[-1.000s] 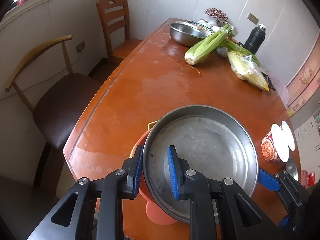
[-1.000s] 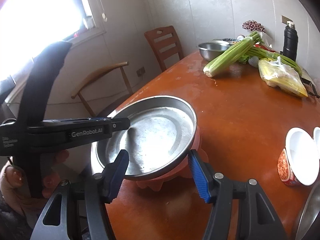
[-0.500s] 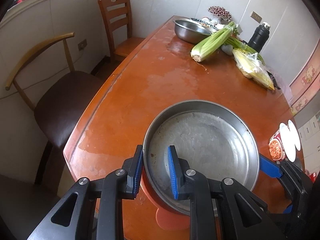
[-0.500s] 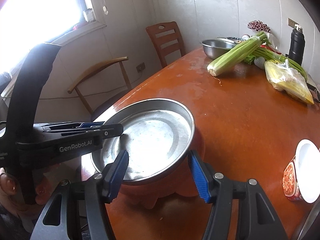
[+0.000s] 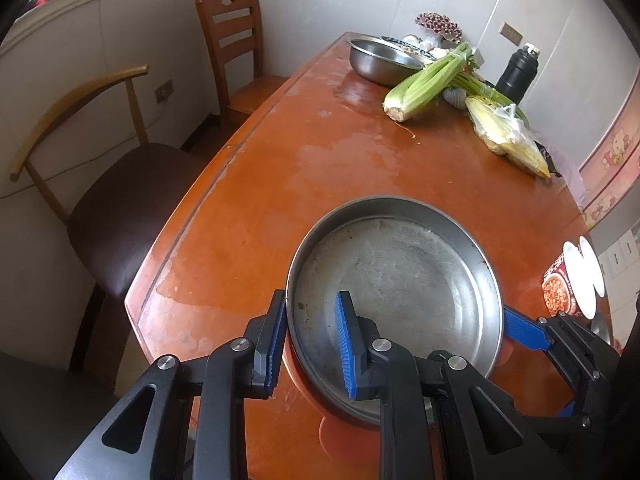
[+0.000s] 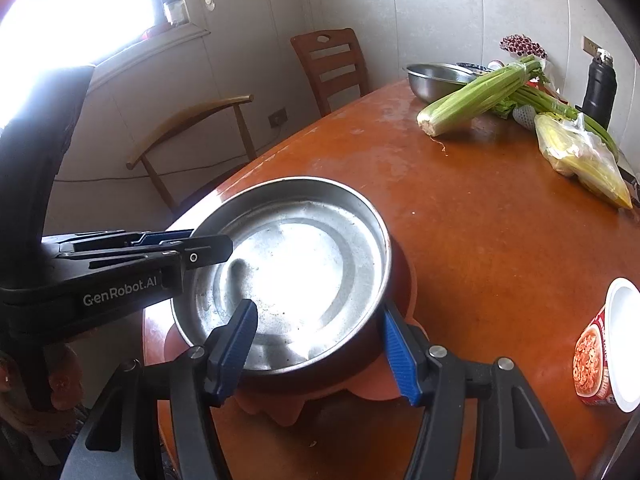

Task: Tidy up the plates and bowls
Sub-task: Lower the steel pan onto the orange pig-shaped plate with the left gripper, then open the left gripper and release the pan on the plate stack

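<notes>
Steel, dull and scratched, made up the shallow round pan [image 5: 404,280] that sat near the corner of an orange-brown wooden table [image 5: 312,160]. The pan rested on top of an orange bowl-like dish [image 6: 352,384], whose scalloped edge poked out from underneath it. The left gripper [image 5: 310,336] was clamped on the pan's near rim, one blue pad outside the wall and the other inside. In the right wrist view, that same gripper reached in from the left, and part of a hand [image 6: 56,384] showed around its handle.

The right gripper [image 6: 320,346] straddled the opposite side of the stack, with its jaws partly apart. One blue finger lay inside the pan and the other sat outside, beside the orange dish. Whether these pads pressed on anything could not be told.

Farther along the table lay a bunch of celery [image 5: 428,84], with its cut end pointing toward the pan. Beside it were a clear bag of yellow food [image 5: 508,140] and a black flask [image 5: 518,74]. A steel mixing bowl [image 5: 380,62] stood at the far end. A red instant-noodle cup [image 6: 600,356] with a white lid lay on its side near the right edge. Two wooden chairs [image 5: 236,44] stood against the pale wall.
</notes>
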`<state>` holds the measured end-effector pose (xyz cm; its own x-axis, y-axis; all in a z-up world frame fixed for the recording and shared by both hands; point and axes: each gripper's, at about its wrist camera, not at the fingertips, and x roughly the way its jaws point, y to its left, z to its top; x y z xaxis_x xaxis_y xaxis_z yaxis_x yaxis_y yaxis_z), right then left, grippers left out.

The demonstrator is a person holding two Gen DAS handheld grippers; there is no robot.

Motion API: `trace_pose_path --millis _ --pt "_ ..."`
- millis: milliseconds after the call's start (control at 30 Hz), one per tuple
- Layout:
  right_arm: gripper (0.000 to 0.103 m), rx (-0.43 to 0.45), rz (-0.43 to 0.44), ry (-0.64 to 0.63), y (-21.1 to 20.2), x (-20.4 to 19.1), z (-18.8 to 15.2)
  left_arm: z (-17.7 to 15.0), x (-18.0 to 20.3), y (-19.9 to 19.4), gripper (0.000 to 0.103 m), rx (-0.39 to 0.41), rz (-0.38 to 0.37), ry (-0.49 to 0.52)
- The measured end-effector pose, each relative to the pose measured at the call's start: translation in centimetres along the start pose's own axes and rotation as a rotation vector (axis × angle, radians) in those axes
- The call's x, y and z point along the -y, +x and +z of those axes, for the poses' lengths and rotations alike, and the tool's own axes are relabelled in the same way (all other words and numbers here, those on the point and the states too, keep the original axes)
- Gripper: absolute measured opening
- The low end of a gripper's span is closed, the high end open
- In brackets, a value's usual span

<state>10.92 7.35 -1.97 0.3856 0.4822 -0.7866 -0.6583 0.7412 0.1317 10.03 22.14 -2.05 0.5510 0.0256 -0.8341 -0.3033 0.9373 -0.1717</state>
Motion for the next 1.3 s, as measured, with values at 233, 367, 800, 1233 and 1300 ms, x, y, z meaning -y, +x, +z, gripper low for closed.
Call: trace_pose_path --millis 233,367,800,1233,1300 --pt "0.062 0.016 -0.041 -0.033 -0.1 -0.7 -0.6 -0.3 0.1 -0.3 0.023 0.005 -0.011 0.015" --pt "0.062 0.030 -0.056 -0.042 0.0 -1.1 -0.8 -0.4 0.1 -0.3 0.025 0.007 -0.013 0.021" --pt "0.060 0.060 -0.093 -0.053 -0.3 -0.7 -0.6 -0.2 -0.7 -0.3 0.039 -0.003 -0.054 -0.009" --pt "0.060 0.090 -0.070 -0.007 -1.2 0.6 -0.8 -0.2 -2.2 0.0 0.051 -0.022 -0.117 -0.105" --pt "0.060 0.089 -0.066 0.007 -1.2 0.9 -0.9 -0.2 -2.4 0.4 0.052 -0.038 -0.133 -0.123"
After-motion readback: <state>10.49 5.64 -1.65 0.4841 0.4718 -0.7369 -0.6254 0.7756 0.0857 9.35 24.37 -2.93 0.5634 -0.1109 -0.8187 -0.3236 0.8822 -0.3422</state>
